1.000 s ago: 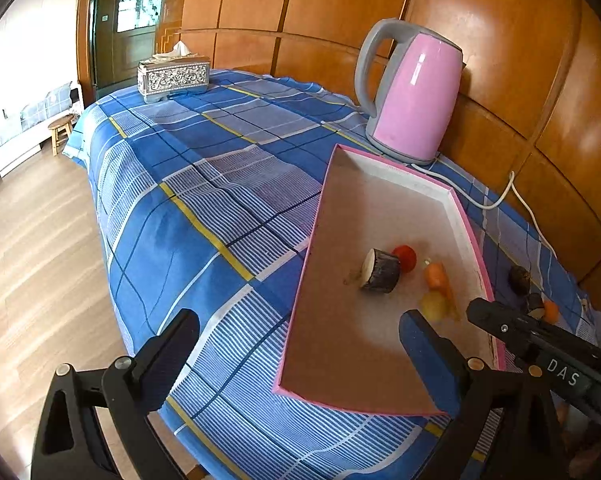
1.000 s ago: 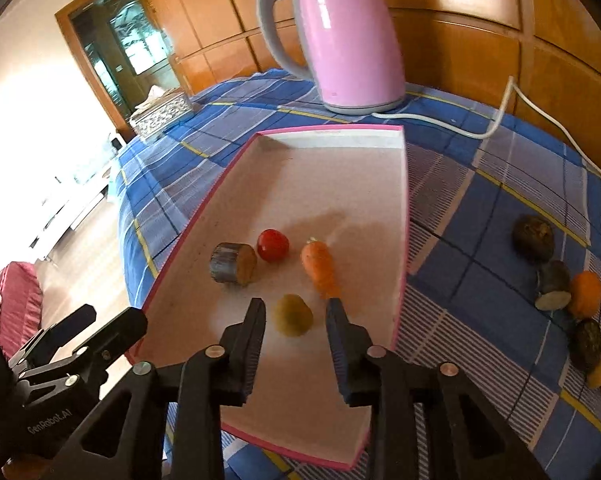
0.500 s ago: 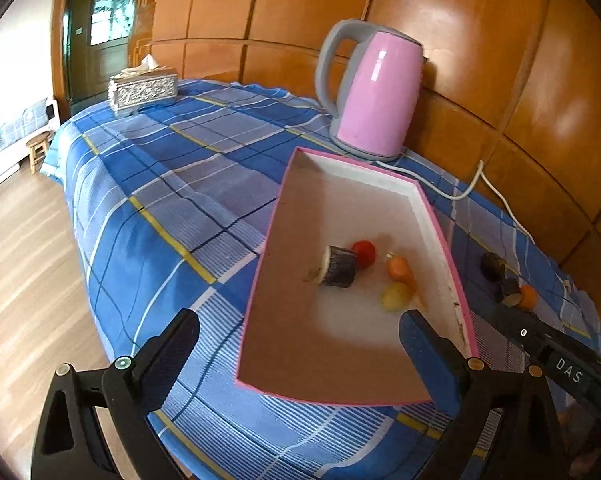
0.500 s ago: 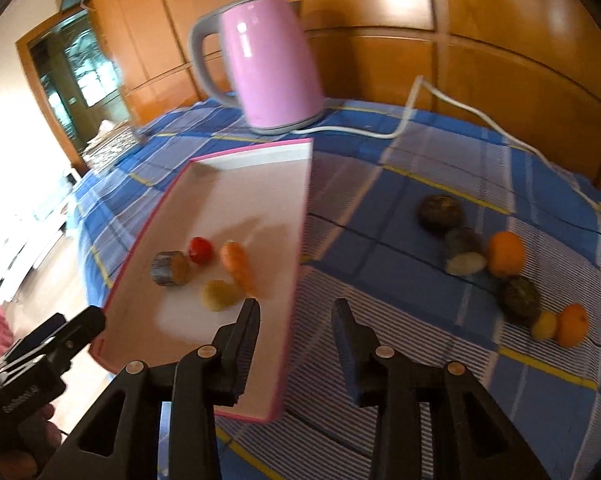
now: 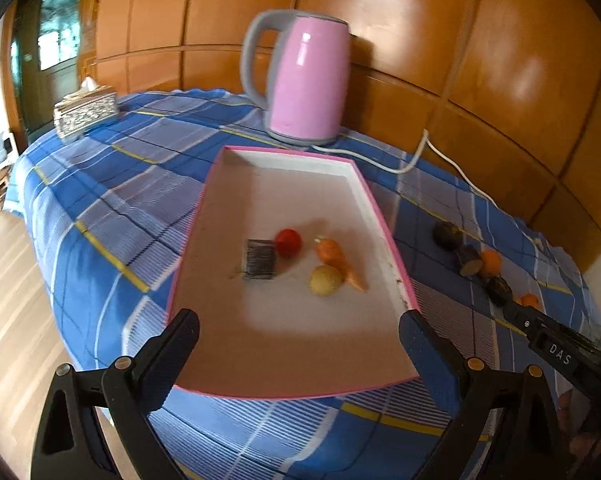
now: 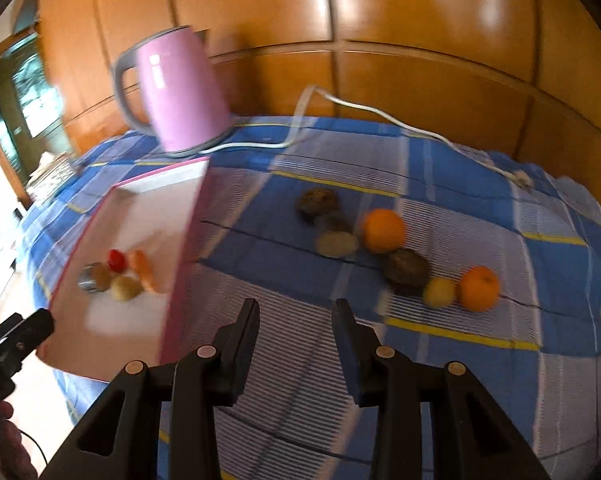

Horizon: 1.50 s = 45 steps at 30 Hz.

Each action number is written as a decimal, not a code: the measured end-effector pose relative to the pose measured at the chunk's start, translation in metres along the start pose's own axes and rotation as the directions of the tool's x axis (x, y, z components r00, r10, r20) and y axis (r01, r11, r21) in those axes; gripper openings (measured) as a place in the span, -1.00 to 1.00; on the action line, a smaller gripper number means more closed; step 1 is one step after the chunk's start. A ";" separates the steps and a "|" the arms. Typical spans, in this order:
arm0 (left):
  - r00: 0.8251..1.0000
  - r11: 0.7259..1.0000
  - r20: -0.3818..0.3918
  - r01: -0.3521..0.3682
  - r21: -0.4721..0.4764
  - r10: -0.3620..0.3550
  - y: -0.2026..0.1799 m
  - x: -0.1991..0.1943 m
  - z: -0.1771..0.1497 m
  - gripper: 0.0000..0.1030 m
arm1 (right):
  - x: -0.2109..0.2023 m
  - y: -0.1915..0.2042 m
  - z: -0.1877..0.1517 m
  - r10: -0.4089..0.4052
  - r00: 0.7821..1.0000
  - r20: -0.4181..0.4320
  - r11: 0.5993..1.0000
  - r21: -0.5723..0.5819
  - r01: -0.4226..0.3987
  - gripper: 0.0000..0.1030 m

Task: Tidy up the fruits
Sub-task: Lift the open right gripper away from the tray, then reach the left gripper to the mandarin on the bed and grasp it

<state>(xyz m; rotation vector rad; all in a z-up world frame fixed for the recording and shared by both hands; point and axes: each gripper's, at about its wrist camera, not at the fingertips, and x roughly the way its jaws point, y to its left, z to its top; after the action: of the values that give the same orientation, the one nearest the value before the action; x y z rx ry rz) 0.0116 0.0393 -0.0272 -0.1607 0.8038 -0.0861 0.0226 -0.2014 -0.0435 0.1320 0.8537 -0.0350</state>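
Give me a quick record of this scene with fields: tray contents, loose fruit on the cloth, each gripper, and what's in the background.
tray contents: tomato, carrot, yellow fruit, dark cut chunk
loose on cloth: two oranges, dark and yellowish pieces
left gripper: open, empty, over tray's near end
right gripper: slightly open, empty, over tablecloth
background: pink kettle, tissue box

Glossy wooden wall panels (image 5: 440,32), woven checked tablecloth (image 6: 440,344), smooth shiny pink kettle (image 5: 308,80), matt tray (image 5: 296,344).
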 end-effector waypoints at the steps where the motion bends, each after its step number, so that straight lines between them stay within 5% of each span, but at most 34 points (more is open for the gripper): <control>1: 1.000 1.000 -0.004 0.006 0.010 -0.006 -0.003 0.001 0.000 0.95 | 0.000 -0.005 0.000 -0.008 1.000 -0.004 1.000 0.013 0.008 -0.27; 19: 0.990 0.975 -0.065 0.136 0.176 -0.126 -0.074 0.016 0.010 0.95 | -0.013 -0.112 -0.030 -0.200 0.978 -0.052 0.948 0.242 0.207 -0.27; 28: 0.958 0.914 -0.150 0.280 0.294 -0.245 -0.132 0.027 0.002 0.95 | -0.024 -0.146 -0.039 -0.271 0.961 -0.056 0.915 0.295 0.275 -0.27; 45: 0.914 0.827 -0.238 0.400 0.394 -0.329 -0.184 0.041 -0.010 0.74 | -0.030 -0.193 -0.058 -0.349 0.933 -0.088 0.857 0.374 0.356 -0.27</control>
<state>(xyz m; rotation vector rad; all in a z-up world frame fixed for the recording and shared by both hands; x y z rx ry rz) 0.0297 -0.1489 -0.0301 0.1227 0.8866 -0.6498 -0.0572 -0.3859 -0.0783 0.3438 0.8715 -0.5525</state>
